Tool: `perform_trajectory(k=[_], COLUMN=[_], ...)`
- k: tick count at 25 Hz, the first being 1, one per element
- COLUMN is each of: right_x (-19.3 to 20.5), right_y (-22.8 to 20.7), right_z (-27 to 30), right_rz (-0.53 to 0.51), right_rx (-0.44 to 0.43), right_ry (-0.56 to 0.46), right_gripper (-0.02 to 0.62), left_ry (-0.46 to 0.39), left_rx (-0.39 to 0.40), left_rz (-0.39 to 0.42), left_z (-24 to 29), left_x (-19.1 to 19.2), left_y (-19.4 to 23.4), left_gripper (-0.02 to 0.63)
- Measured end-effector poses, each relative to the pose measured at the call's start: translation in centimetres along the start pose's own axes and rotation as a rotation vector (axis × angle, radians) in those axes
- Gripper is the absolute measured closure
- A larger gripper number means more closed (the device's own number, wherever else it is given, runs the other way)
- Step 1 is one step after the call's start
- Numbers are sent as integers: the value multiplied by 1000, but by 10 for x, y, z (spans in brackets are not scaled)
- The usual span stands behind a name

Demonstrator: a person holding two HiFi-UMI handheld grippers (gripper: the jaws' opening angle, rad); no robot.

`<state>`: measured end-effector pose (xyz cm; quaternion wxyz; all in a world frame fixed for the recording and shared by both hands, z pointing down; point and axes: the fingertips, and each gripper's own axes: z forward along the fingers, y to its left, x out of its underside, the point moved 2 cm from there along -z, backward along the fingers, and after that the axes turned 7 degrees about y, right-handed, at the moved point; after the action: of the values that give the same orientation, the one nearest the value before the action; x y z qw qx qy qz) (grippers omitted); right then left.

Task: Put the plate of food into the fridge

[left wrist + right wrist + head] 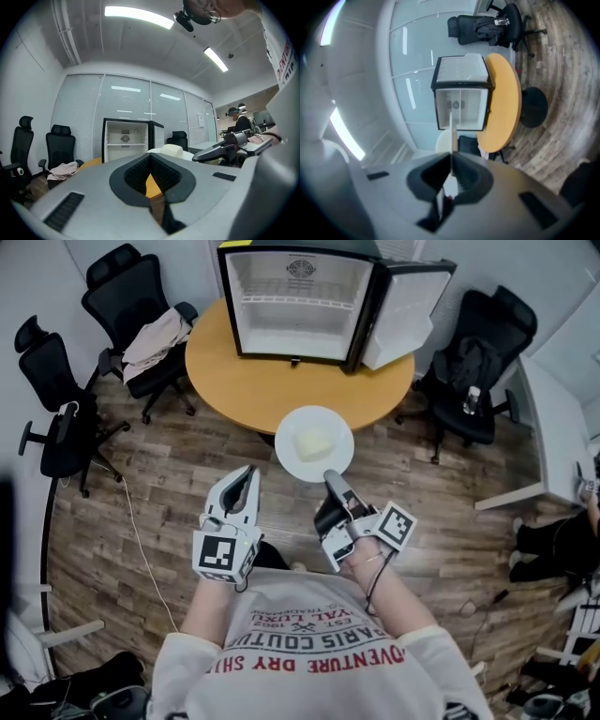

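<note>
We hold the plate [294, 465] before the fridge [298, 301], right gripper [334, 481] clamped on its rim farthest from the fridge; left gripper [246, 474] closed, empty. We judge it stiff, slick and breakable: keep it level so the food [314, 442] stays put.

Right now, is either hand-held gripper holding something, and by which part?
The right hand-held gripper pinches the white plate by its near rim, with the pale food on it. The left hand-held gripper holds nothing.

Round orange-topped table [281, 385] standing on a wood-plank floor [159, 493]. A small black fridge [295, 306] sits on the table's far side, its door swung open. Black office chairs [120, 279] stand around on the floor
</note>
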<state>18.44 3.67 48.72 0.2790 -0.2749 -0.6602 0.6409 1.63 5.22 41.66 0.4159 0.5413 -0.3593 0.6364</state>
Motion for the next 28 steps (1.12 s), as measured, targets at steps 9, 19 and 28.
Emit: perform_trajectory(k=[9, 19, 28], right_x=[-33, -99, -159], right_y=[-14, -13, -13], right_z=[49, 148, 230], right_rz=[8, 2, 10], right_rx=[12, 23, 33], right_ry=[-10, -100, -191], right_gripper=[558, 558, 557], left_ry=[-11, -25, -30], left_rx=[26, 123, 185], left_rz=[-2, 28, 48], left_z=[58, 171, 264], left_x=[3, -22, -47], left_y=[35, 109, 180], left_gripper=[572, 572, 572])
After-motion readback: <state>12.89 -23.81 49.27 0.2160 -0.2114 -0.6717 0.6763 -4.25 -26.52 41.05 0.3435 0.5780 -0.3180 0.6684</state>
